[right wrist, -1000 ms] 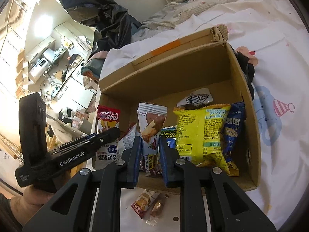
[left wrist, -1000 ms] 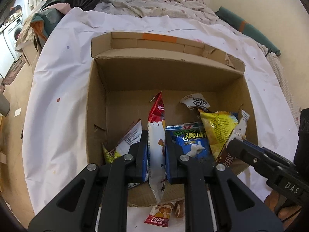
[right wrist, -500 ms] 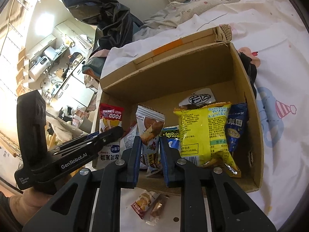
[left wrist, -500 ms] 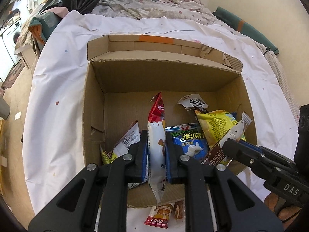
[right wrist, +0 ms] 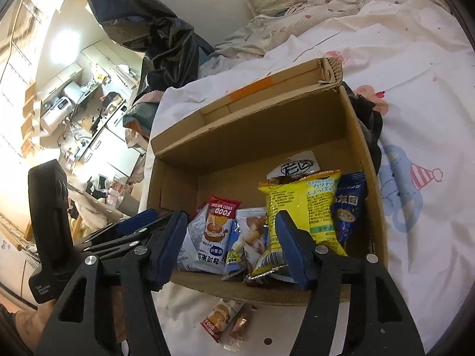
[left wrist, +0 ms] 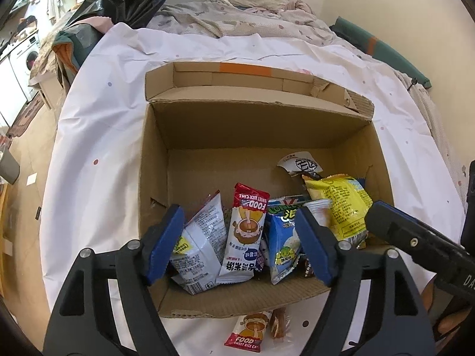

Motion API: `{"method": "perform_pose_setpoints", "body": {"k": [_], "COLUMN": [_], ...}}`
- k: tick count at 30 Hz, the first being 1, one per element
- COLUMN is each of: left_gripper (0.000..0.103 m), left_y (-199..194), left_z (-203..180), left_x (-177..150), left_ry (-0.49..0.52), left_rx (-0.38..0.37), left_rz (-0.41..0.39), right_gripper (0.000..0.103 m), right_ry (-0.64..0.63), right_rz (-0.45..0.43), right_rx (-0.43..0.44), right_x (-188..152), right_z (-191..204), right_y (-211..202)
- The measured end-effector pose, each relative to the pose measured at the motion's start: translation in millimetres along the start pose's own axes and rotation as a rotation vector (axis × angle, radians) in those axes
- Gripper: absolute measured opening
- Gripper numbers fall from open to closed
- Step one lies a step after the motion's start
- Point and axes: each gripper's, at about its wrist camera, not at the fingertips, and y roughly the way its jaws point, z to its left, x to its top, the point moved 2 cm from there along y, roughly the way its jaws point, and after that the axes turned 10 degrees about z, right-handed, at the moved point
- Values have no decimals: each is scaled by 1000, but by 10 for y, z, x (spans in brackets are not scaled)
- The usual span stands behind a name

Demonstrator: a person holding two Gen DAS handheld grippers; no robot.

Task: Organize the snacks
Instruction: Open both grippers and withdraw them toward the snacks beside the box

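Left-wrist view. The left claw (left wrist: 239,238) stands wide open over the near wall of the cardboard box (left wrist: 154,160), its blue pads (left wrist: 164,238) spread apart and gripping nothing; the left pad lies at the box's near-left corner, just beside the white-grey packet (left wrist: 199,246). Between the fingers, left to right, lean the white-grey packet, the sweet rice cake packet (left wrist: 245,237) with its red top upward, and the blue-green packet (left wrist: 282,237). Further right stands the yellow packet (left wrist: 341,204), and behind it a white wrapper (left wrist: 299,164) lies on the box floor. The tip of the right claw enters from the right edge, near the yellow packet. The box rests on a bed covered by a white sheet (left wrist: 98,136) (no desk carries it).

Right-wrist view. The right claw (right wrist: 230,246) is likewise wide open and holds nothing. Its left pad sits beside the white-grey packet (right wrist: 193,240); its right pad (right wrist: 292,252) stands in front of the yellow packet (right wrist: 299,204), and whether they touch cannot be told. Between the fingers lean the sweet rice cake packet (right wrist: 216,231) and a brown-pictured packet (right wrist: 253,237). A dark blue packet (right wrist: 348,207) stands against the right wall of the box (right wrist: 360,154). Outside the box, on the sheet just before its near wall, lie a second rice cake packet (right wrist: 219,317) and a small brown wrapper (right wrist: 239,326).
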Motion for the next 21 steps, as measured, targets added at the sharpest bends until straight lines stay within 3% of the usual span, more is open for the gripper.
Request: {"method": "perform_pose_setpoints", "body": {"k": [11,21], "left_gripper": [74,74], "left_y": [-119,-285], "left_z": [67,219], "left_x": [-97,-233], "left_ry": [0,-42], "left_rx": [18,14], "left_rz": [-17,-21], "right_gripper": [65,65], "right_ry": [12,7], "right_rz": [-26,7], "right_rx": [-31,-80], "right_x": [-63,-281], "right_z": [-1,36], "right_y": [-138,-237]}}
